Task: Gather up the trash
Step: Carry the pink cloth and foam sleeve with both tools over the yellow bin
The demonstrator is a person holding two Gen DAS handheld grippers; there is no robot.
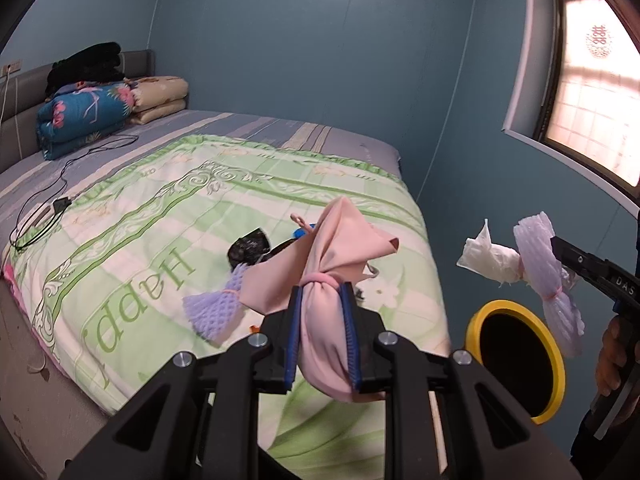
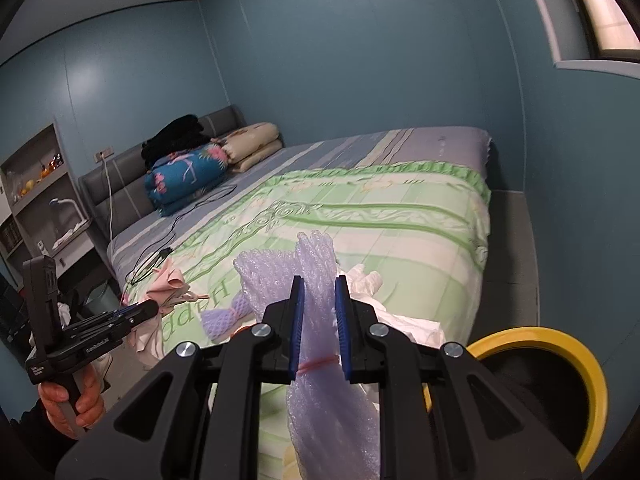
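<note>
My left gripper (image 1: 323, 296) is shut on a pink cloth bundle (image 1: 332, 264) tied with a pink band, held above the bed's near edge. My right gripper (image 2: 319, 284) is shut on a pale purple foam-net bundle (image 2: 320, 360) tied with a red band; in the left wrist view that bundle (image 1: 548, 280) hangs with white crumpled paper (image 1: 490, 258) above the yellow-rimmed bin (image 1: 552, 352). The bin also shows in the right wrist view (image 2: 576, 356) at lower right. On the green quilt (image 1: 160, 216) lie a purple foam net (image 1: 214, 310) and a black crumpled bag (image 1: 248, 250).
Folded blankets (image 1: 88, 116) and black clothes are stacked at the headboard. A black cable with a charger (image 1: 60, 204) lies on the bed's left side. A shelf unit (image 2: 36, 200) stands left of the bed. A window (image 1: 592, 80) is on the right wall.
</note>
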